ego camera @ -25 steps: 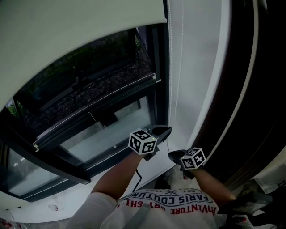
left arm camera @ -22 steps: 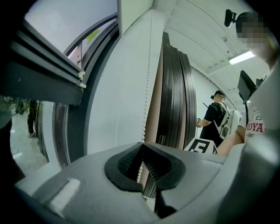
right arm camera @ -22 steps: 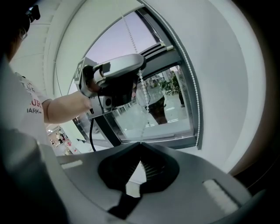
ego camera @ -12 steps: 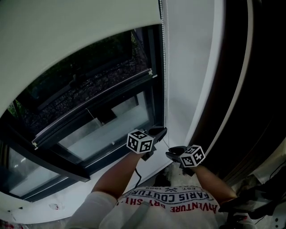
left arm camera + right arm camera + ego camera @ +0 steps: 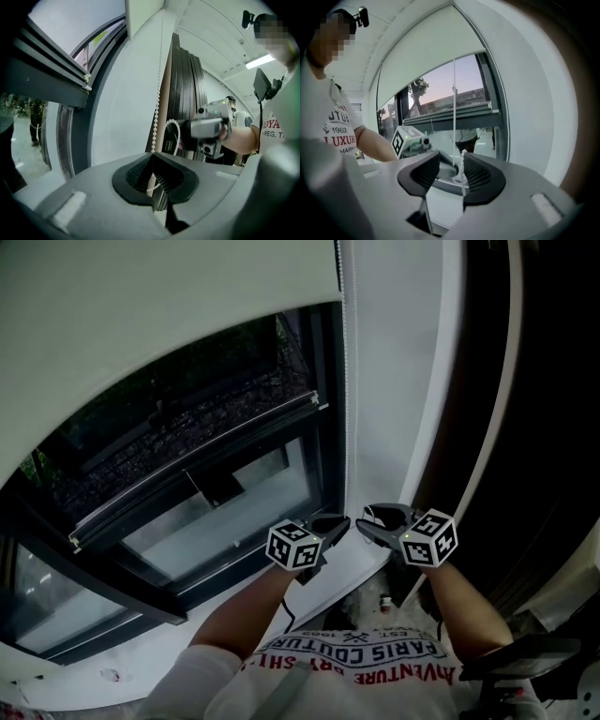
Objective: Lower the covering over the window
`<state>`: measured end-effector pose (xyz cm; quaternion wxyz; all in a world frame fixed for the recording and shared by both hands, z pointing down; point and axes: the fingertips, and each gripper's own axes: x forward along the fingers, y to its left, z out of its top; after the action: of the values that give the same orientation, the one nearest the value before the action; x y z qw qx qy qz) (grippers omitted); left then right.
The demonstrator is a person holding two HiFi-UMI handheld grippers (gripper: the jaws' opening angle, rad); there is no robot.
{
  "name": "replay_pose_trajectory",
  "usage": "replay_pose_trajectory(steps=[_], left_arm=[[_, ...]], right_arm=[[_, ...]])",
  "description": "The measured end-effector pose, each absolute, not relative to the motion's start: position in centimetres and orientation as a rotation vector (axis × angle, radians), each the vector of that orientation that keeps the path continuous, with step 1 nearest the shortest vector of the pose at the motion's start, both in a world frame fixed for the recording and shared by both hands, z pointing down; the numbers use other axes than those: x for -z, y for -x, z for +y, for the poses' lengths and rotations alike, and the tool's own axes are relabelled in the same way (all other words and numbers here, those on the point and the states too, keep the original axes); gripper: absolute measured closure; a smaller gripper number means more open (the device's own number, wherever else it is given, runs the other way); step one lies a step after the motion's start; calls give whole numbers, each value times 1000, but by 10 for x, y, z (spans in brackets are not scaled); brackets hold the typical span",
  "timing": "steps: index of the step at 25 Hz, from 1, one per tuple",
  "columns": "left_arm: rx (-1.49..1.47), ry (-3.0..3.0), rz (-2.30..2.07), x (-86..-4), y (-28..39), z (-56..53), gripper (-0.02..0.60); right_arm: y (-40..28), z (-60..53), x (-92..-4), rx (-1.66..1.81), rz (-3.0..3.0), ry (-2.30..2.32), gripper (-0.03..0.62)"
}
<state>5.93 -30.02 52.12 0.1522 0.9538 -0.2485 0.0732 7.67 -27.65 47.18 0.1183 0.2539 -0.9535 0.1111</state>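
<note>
Roller blind is hanging partway down the window, covering the upper glass and leaving the lower panes showing. The left gripper is clamping the bead chain beside the frame. The right gripper has just been opening its jaws, and the chain is running loose between them, along one pad. To my eye, pulling well is depending on the right jaws closing squarely on the beads before the left is releasing, and on keeping the pull straight along the chain.

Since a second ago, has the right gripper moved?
Yes: the right gripper rose along the dark window frame, level with the left gripper; jaws just opened, white bead chain between them.
</note>
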Motion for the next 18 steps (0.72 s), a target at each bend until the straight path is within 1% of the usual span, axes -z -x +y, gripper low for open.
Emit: replay_pose_trajectory(steps=[5, 12, 15, 18], left_arm=[[-208, -2746, -711, -520, -60, -300, 574], [-227, -2746, -701, -523, -59, -301, 574], [-234, -2752, -683, -523, -65, -301, 574], [-240, -2758, -666, -523, -69, -301, 574]], right_arm=[[-72, -292, -389, -126, -2856, -714, 441], [-61, -306, -313, 92, -2894, -726, 444], [-59, -324, -285, 102, -2907, -786, 444], [-55, -337, -266, 3, -2961, -804, 473]])
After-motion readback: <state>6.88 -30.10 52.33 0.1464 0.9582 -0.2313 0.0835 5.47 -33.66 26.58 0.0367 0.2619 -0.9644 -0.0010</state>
